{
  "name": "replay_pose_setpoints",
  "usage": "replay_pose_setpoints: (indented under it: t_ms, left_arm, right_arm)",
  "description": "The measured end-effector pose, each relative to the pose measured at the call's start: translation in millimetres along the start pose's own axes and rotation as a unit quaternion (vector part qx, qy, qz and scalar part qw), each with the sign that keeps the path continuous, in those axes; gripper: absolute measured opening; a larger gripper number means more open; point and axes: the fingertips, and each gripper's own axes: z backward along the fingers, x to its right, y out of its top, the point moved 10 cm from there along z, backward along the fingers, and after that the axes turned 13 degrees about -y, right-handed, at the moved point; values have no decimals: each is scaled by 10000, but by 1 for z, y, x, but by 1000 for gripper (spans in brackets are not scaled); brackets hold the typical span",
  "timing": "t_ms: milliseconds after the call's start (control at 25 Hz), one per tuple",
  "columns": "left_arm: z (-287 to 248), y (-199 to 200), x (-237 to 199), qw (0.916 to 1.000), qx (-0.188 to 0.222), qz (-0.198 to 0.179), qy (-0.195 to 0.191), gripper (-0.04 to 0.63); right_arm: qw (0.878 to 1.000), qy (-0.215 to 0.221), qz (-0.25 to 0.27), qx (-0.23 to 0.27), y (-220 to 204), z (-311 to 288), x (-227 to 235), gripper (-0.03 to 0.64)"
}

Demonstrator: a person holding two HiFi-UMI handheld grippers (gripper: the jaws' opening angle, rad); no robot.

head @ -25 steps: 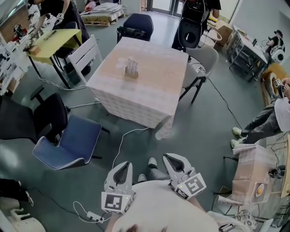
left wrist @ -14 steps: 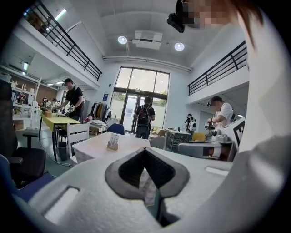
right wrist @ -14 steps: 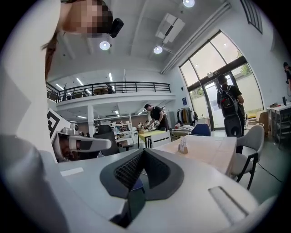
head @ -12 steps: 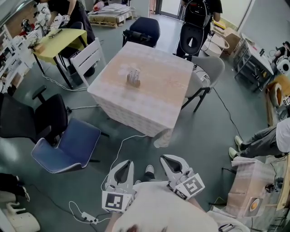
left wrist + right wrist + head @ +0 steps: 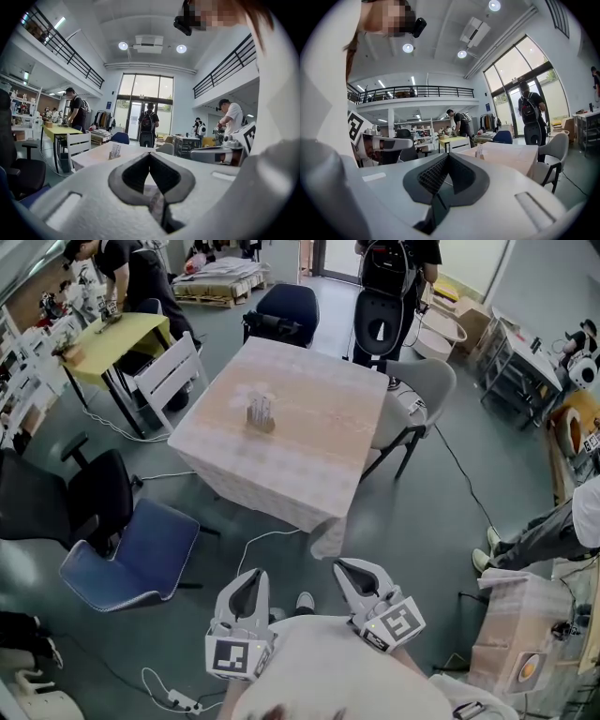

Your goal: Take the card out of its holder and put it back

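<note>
The left gripper (image 5: 249, 578) and right gripper (image 5: 348, 567) are held clenched, nothing gripped (the card holder (image 5: 259, 412) is seen well apart, on the table (image 5: 319, 451)).

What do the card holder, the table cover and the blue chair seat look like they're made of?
Card holder: probably clear plastic, it looks see-through, though too small to be sure. Table cover: thin cloth or plastic sheet, matte; it drapes over the edges. Blue chair seat: padded fabric, matte, no shine.
</note>
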Motion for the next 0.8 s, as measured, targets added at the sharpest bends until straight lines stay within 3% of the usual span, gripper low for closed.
replay_pose_setpoints:
  t_ms: [120,520,800]
  left_arm:
    - [-8,0,7,9999,129,9,-48,2]
    - [-26,2,11,9996,-87,-59,-255,2]
    - [-47,6,-2,9993,21,68,-375,2]
  right_arm:
    - [10000,-8,22,-67,-2,5,7,-2]
    - [9997,-217,-90,-107,-1,9,25,-2]
    - [9993,-345,-88,-101,-1,-6,35,-2]
